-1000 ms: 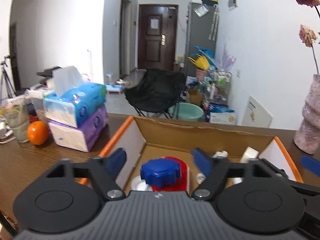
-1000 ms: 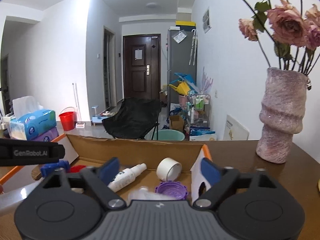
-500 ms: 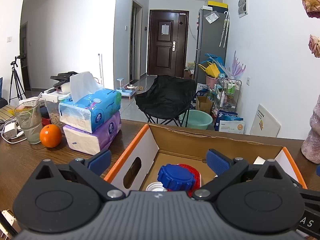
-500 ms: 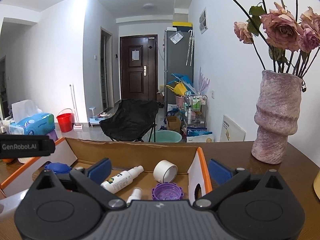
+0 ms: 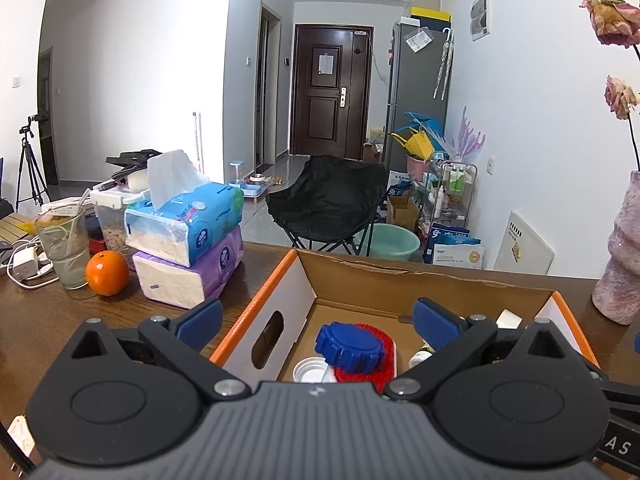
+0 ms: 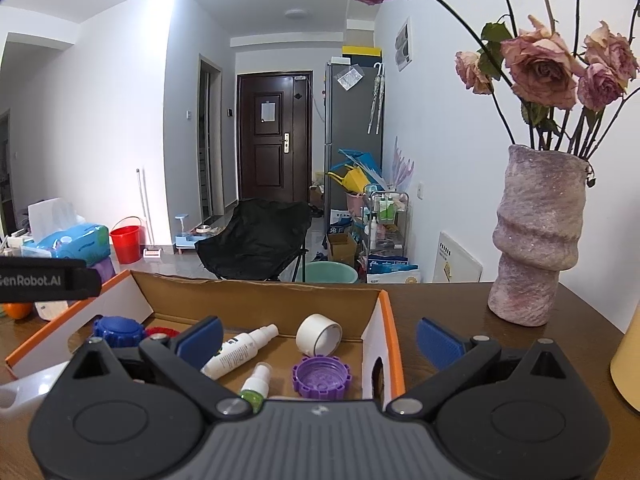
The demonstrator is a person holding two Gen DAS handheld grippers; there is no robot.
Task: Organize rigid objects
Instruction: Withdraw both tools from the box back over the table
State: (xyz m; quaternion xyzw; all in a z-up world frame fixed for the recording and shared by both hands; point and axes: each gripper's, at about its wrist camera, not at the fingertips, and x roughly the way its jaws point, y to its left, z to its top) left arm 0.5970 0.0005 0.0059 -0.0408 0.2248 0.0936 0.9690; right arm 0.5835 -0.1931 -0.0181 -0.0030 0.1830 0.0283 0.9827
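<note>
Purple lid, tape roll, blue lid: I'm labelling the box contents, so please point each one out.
purple lid (image 6: 321, 378): right wrist view, its ribbed inner face.
tape roll (image 6: 319, 334): right wrist view, its white outer band.
blue lid (image 5: 349, 346): left wrist view, its top face.

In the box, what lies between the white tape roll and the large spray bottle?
Nothing: in the right wrist view, bare cardboard floor separates the tape roll and the spray bottle inside the box.

I see a dark wooden table (image 5: 48, 320) under everything. Straight ahead of my left gripper (image 5: 316, 320) sits the cardboard box (image 5: 420, 284). Off to its left rest stacked tissue packs (image 5: 188, 256), an orange (image 5: 107, 267) and a glass (image 5: 66, 248). Right of my right gripper (image 6: 320, 338) stands a pink vase (image 6: 536, 240).
</note>
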